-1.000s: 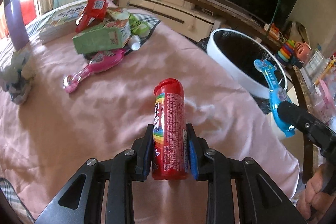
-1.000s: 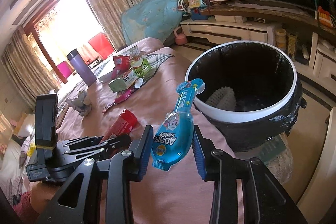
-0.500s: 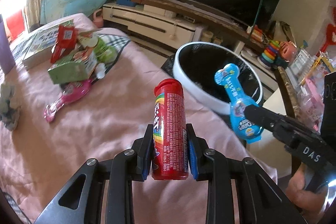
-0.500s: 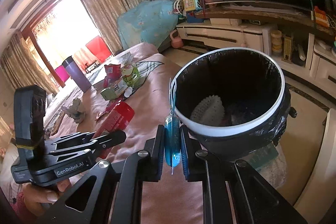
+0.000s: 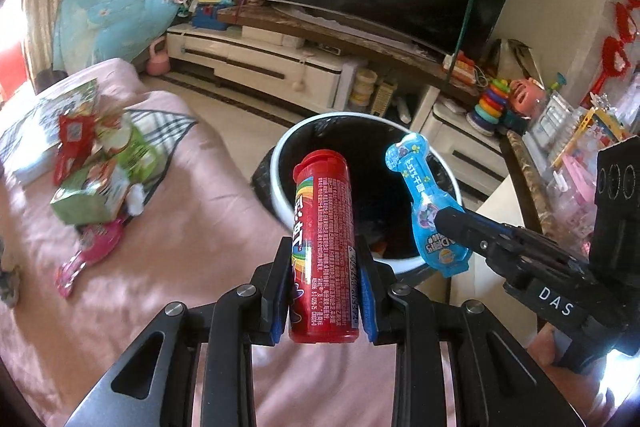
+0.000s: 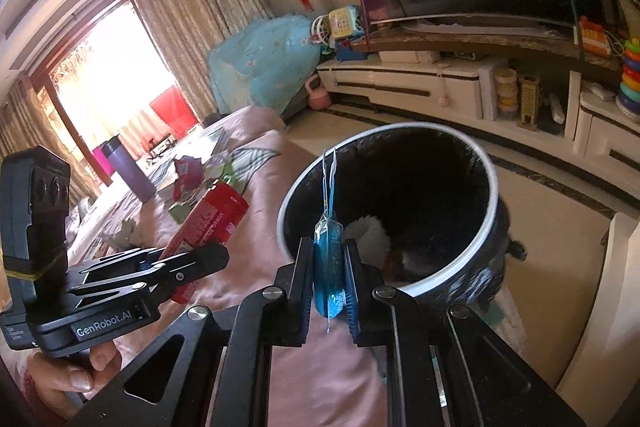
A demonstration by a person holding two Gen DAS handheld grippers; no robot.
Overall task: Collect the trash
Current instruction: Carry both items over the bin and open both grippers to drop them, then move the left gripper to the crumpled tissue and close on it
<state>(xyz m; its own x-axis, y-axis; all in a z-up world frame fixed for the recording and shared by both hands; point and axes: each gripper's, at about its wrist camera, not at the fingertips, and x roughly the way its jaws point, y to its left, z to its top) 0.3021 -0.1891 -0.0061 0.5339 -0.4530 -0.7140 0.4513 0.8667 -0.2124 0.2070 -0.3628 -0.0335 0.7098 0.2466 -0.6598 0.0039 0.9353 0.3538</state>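
Red candy tube (image 5: 324,247) is clamped upright by the left gripper (image 5: 325,301). Blue sachet (image 6: 329,263) is pinched edge-on by the right gripper (image 6: 329,287). White-rimmed bin (image 6: 490,187) is seen at 12 o'clock of both, beside the pink-covered bed (image 5: 188,259).

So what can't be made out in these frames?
- Bin contents: left wrist view, hidden by the red tube; right wrist view, too dark beyond a white lump.
- Blue packet print: edge-on in right wrist view.
- Trash pile: blurred in left wrist view.
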